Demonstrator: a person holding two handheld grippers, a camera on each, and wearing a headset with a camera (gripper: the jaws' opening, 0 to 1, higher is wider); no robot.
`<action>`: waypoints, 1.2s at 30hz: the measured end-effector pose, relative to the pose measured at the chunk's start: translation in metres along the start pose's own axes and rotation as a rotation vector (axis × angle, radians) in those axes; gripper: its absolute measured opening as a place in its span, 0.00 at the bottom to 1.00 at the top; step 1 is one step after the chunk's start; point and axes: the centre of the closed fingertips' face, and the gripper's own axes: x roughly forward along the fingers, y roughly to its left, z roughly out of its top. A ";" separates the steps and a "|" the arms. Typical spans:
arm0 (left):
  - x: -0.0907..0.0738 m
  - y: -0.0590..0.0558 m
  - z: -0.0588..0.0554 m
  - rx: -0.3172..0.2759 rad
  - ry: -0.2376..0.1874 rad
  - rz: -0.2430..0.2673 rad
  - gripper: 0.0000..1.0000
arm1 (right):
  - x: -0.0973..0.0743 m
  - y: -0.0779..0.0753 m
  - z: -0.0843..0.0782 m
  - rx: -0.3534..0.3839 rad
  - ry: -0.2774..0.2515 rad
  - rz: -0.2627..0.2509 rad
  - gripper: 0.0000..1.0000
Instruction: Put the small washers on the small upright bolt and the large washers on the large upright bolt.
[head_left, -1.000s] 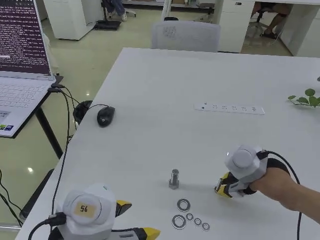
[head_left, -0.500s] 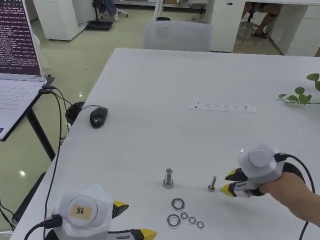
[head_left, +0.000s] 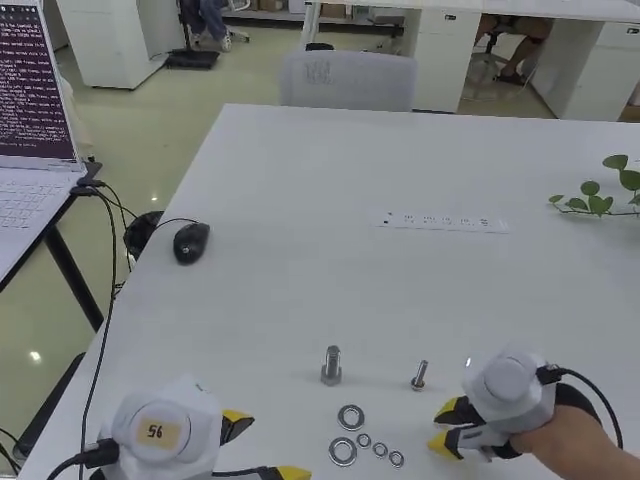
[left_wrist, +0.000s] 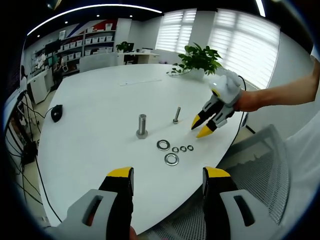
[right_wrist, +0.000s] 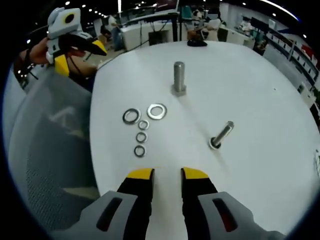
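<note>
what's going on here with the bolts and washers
A person holds a gripper in each hand over a white table. The large bolt and small bolt stand upright, both bare. Two large washers and three small washers lie loose in front of them. The right gripper is open and empty beside the small bolt; the left gripper is open at the near edge.

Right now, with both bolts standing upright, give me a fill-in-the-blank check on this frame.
The table holds ___ washers in all. Of these, ___ are large washers. The bolt nearer the right gripper is the ___ one.
Missing: five; two; small.
</note>
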 end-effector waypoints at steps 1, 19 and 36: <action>0.000 0.000 0.000 0.000 0.000 0.000 0.55 | 0.004 0.006 0.001 -0.029 0.009 0.016 0.23; 0.002 -0.004 0.000 0.000 0.000 -0.003 0.55 | 0.024 0.035 0.013 -0.302 0.108 0.094 0.18; 0.004 -0.008 0.000 0.001 -0.001 -0.008 0.55 | 0.027 0.040 0.015 -0.383 0.126 0.128 0.15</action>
